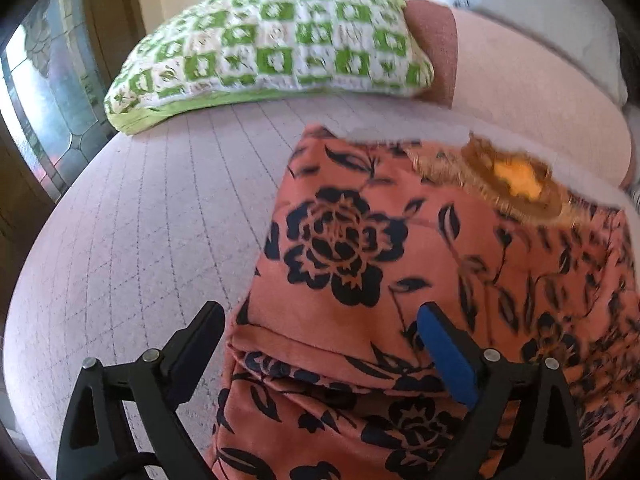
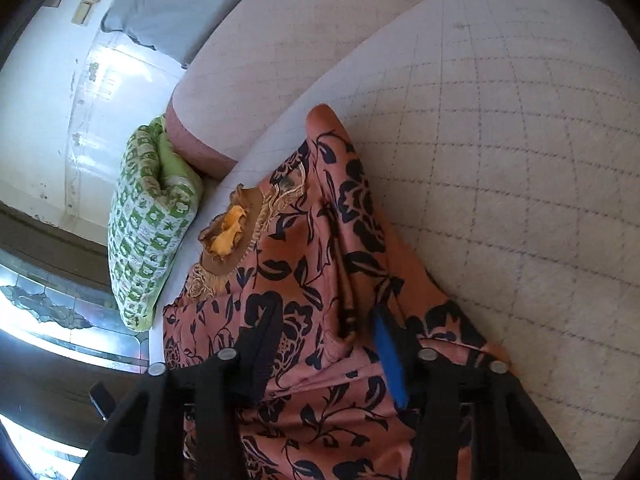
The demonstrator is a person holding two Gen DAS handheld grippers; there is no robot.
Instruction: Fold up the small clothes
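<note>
A salmon-orange garment with a dark floral print (image 1: 400, 264) lies on a pale quilted bed (image 1: 152, 232). It has a gold embroidered neckline with a yellow lining (image 1: 516, 178). My left gripper (image 1: 320, 322) is open, its fingers straddling the garment's folded left edge. In the right wrist view the same garment (image 2: 320, 240) lies folded lengthwise, neckline (image 2: 230, 232) to the left. My right gripper (image 2: 324, 322) is open just above a raised fold of the cloth, holding nothing.
A green and white checked pillow (image 1: 272, 44) lies at the head of the bed; it also shows in the right wrist view (image 2: 148, 224). A pale bolster (image 1: 532, 92) lies behind the garment. A window with patterned glass (image 1: 44, 104) is at the left.
</note>
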